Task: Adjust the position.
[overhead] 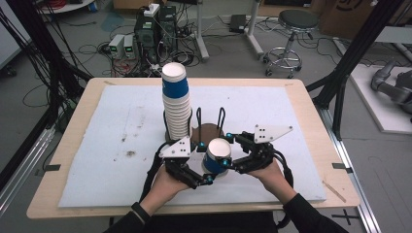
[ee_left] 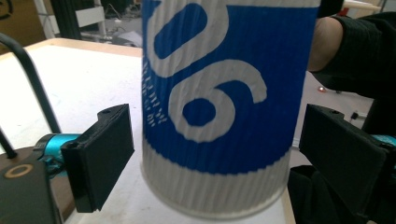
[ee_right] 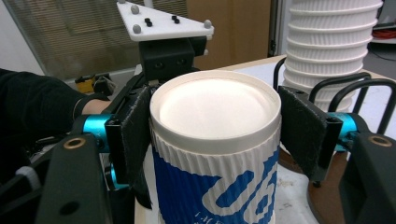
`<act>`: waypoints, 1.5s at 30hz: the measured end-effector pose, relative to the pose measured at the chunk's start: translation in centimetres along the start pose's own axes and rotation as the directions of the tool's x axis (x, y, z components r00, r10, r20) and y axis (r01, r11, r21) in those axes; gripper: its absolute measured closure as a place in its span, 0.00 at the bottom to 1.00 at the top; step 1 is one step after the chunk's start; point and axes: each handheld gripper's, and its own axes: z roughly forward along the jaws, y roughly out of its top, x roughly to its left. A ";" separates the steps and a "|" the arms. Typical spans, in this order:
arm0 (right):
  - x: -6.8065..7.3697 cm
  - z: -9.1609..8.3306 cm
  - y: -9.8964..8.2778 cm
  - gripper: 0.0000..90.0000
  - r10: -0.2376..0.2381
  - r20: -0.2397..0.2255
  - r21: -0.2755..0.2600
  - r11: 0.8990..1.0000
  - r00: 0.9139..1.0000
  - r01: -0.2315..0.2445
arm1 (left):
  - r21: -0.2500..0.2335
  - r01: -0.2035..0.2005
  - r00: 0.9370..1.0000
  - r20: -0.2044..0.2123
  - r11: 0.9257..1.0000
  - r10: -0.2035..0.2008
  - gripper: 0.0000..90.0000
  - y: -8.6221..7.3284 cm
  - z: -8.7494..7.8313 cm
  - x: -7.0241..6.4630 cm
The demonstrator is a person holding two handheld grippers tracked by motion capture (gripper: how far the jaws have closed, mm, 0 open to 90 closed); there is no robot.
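Observation:
A blue and white ribbed paper cup (overhead: pixel 217 156) stands upside down, base up, just in front of the brown cup holder (overhead: pixel 210 131). My right gripper (overhead: pixel 227 150) comes in from the right and is shut on the cup (ee_right: pixel 215 154), its pads (ee_right: pixel 135 135) pressing near the base. My left gripper (overhead: pixel 204 164) reaches in from the left and stands open around the same cup (ee_left: pixel 219 93). Its jaws flank the cup with a gap on each side. Whether the cup rests on the mat is unclear.
A tall stack of upside-down cups (overhead: pixel 176 104) rises at the holder's left side, close behind the grippers. Black wire loops (overhead: pixel 221 116) stick up from the holder. A white mat (overhead: pixel 121 136) covers the wooden table (overhead: pixel 73 145). Computers, cables and a stool (overhead: pixel 291 29) are on the floor beyond.

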 end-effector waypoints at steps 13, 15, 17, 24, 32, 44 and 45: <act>0.2 0.4 -0.1 0.34 0.011 -0.026 0.007 1.000 1.000 -0.011 | 0.034 0.006 0.999 0.043 0.999 -0.008 0.17 -0.3 0.8 0.3; 0.1 0.4 -0.1 0.34 0.012 -0.027 0.006 1.000 1.000 -0.012 | 0.033 0.011 0.999 0.040 0.999 -0.012 0.18 -0.3 0.8 0.3; 0.1 0.4 -0.1 0.34 0.012 -0.028 0.007 1.000 1.000 -0.012 | 0.034 0.008 0.999 0.039 0.999 -0.010 0.19 -0.3 0.8 0.3; 0.1 0.4 0.0 0.32 0.019 -0.020 0.008 1.000 1.000 -0.019 | 0.062 -0.010 0.999 0.044 0.998 0.007 0.24 0.3 0.4 0.4; -0.3 -0.1 0.6 0.22 0.041 -0.016 0.039 0.998 0.999 -0.041 | 0.156 -0.023 0.999 0.045 0.987 0.016 0.25 1.5 -0.3 0.7; 0.1 0.2 2.0 0.22 -0.013 -0.026 0.266 0.964 1.000 0.019 | 0.388 -0.074 0.997 0.035 0.919 0.066 0.27 3.1 0.1 0.0; 0.3 0.4 1.9 0.22 -0.017 -0.024 0.281 0.959 1.000 0.023 | 0.399 -0.087 0.996 0.036 0.913 0.079 0.27 3.2 0.1 0.0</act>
